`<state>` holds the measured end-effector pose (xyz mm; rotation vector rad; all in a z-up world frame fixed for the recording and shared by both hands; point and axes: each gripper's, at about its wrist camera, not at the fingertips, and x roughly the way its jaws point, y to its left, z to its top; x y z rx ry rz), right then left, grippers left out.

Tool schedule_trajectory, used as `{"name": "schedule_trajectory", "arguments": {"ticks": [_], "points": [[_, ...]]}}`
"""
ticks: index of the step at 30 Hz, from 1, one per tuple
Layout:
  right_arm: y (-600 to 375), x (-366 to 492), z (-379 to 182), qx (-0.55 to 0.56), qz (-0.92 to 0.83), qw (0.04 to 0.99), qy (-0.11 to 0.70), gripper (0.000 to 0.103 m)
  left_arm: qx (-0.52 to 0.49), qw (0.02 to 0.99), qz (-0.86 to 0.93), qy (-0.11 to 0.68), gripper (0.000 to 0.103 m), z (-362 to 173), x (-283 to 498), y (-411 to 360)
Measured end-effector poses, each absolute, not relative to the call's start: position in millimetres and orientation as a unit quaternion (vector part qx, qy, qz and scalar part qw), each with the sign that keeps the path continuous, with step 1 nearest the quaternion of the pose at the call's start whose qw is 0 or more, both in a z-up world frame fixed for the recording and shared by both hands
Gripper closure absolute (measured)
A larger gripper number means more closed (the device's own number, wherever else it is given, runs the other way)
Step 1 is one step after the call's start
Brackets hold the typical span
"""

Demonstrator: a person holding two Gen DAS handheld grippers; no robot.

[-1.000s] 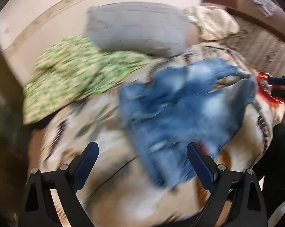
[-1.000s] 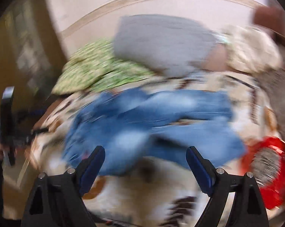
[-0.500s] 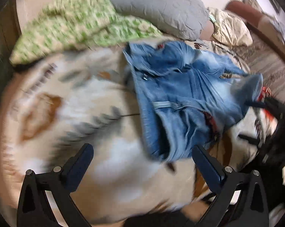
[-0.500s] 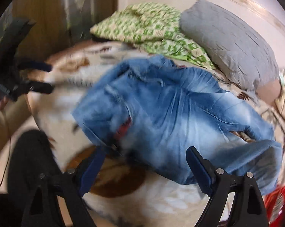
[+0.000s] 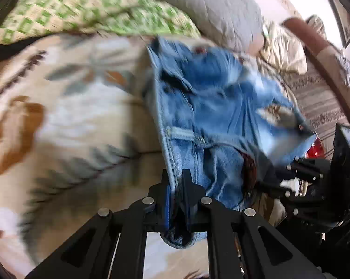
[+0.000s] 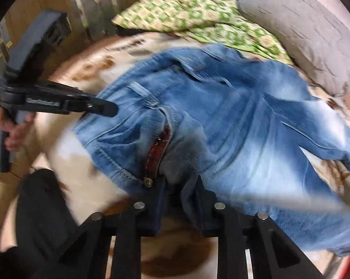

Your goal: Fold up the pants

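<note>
Light blue jeans (image 5: 221, 107) lie crumpled on a floral bedcover (image 5: 70, 127), with the waistband towards me. My left gripper (image 5: 176, 181) is shut on the waistband's stitched edge, which runs up between its fingers. In the right wrist view the jeans (image 6: 233, 116) fill the middle, their fly open on a red lining. My right gripper (image 6: 178, 186) is closing on the waistband beside the fly button, and bunched denim fills the gap. The left gripper (image 6: 100, 108), held in a hand (image 6: 12, 125), pinches the waistband's far left end.
A green patterned blanket (image 6: 198, 11) and a grey pillow (image 6: 302, 34) lie at the head of the bed. A cream cushion (image 5: 282, 46) and a red object (image 5: 315, 150) are at the right. A person's dark-clothed leg (image 6: 42, 209) stands by the bed's near edge.
Both grippers came down onto the jeans' waistband and went from wide open to closed on the denim. The jeans now sit much closer in both views.
</note>
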<state>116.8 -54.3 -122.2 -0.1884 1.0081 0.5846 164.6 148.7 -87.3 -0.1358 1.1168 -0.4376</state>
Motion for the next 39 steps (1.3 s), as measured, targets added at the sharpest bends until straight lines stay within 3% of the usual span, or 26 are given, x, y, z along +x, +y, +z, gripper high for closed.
{"name": "schedule_trajectory", "arguments": {"ticks": [5, 8, 10, 11, 12, 13, 14, 15, 20, 24, 37, 38, 39], "points": [[-14.3, 102.3, -107.6, -0.082, 0.322, 0.819, 0.467, 0.080, -0.071, 0.832, -0.182, 0.520, 0.094, -68.6, 151.1, 195.5], [5.6, 94.7, -119.5, -0.088, 0.326, 0.810, 0.480, 0.079, -0.052, 0.820, -0.160, 0.547, 0.093, -90.0, 149.5, 197.2], [15.4, 89.0, -132.3, -0.098, 0.313, 0.801, 0.500, 0.076, -0.028, 0.813, -0.147, 0.563, 0.086, -106.3, 150.2, 192.0], [15.6, 90.3, -135.5, -0.099, 0.306, 0.801, 0.506, 0.069, -0.023, 0.814, -0.142, 0.563, 0.075, -107.2, 151.3, 190.2], [11.8, 91.4, -133.2, -0.093, 0.303, 0.803, 0.505, 0.063, -0.018, 0.818, -0.131, 0.559, 0.050, -104.5, 150.9, 189.7], [7.0, 91.7, -127.9, -0.090, 0.302, 0.804, 0.505, 0.039, -0.019, 0.825, -0.125, 0.550, 0.037, -99.6, 151.5, 191.2], [-4.0, 92.5, -116.1, -0.083, 0.301, 0.812, 0.494, 0.024, -0.022, 0.837, -0.124, 0.533, 0.020, -89.8, 151.7, 193.2], [-16.8, 94.1, -102.3, -0.070, 0.301, 0.825, 0.473, 0.022, -0.027, 0.849, -0.125, 0.513, 0.016, -77.8, 152.8, 195.1], [-76.3, 127.5, -47.5, -0.048, 0.251, 0.876, 0.409, 0.018, -0.019, 0.865, -0.134, 0.483, 0.014, -45.4, 195.4, 183.9], [-100.1, 170.2, -35.8, -0.074, 0.208, 0.889, 0.401, 0.018, 0.004, 0.858, -0.152, 0.490, 0.014, -48.5, 243.7, 156.4], [-85.3, 320.7, -106.6, -0.276, 0.224, 0.823, 0.443, 0.018, 0.003, 0.807, -0.174, 0.565, 0.014, -120.8, 397.3, 88.4], [-84.3, 334.1, -113.7, -0.277, 0.227, 0.820, 0.447, 0.018, 0.001, 0.804, -0.178, 0.567, 0.016, -126.1, 400.6, 86.7], [-83.7, 342.5, -119.4, -0.272, 0.236, 0.815, 0.454, 0.018, 0.003, 0.805, -0.180, 0.565, 0.029, -129.8, 402.3, 85.6]]}}
